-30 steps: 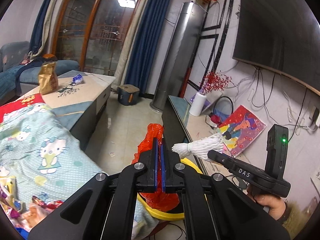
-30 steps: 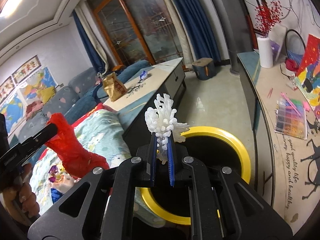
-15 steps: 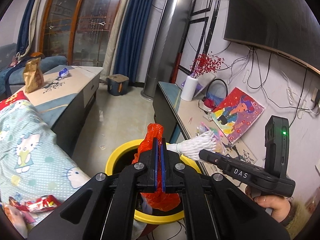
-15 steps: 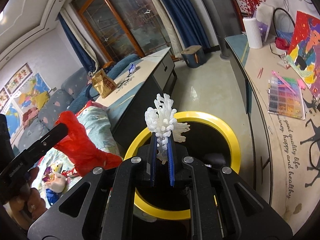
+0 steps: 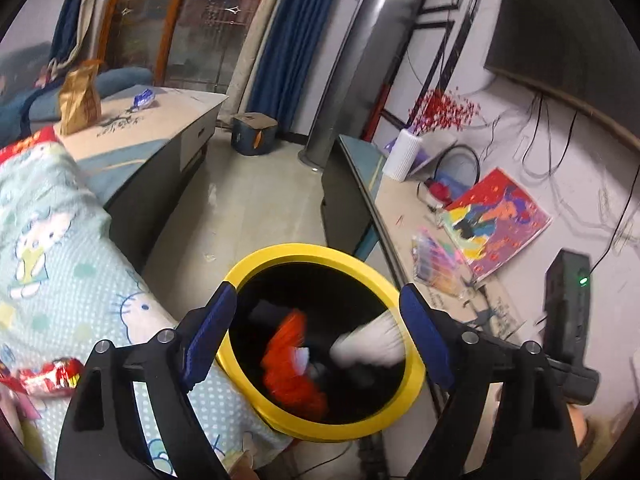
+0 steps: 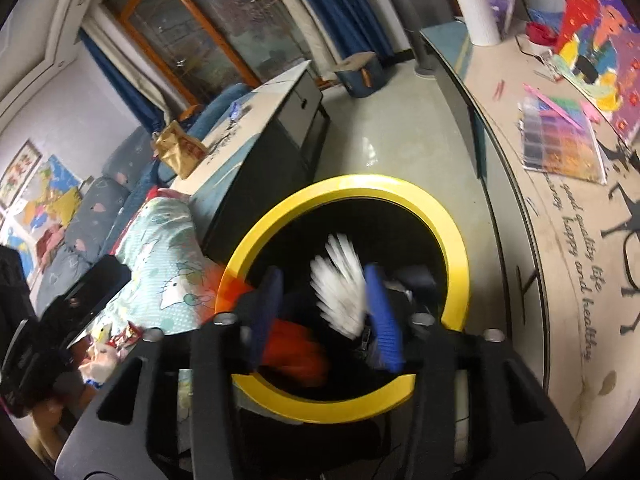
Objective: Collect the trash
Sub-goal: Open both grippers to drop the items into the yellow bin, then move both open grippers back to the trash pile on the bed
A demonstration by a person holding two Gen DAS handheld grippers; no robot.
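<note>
Living room, tiled floor between a worktop (image 6: 560,240) lettered "good quality life … happy and healthy" and a cartoon-cat blanket (image 5: 52,248). Below my tongs stands a yellow-rimmed bin (image 5: 416,364). My left tongs (image 5: 316,344), just opened, stand wide apart; the red bag (image 5: 288,364) lies blurred inside the bin. My right tongs (image 6: 324,308), also just opening, flank the white foam net (image 6: 338,284), fanned upward, over the bin.

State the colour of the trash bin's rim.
Bright yellow; the trash bin's rim shows best in the right wrist view.
</note>
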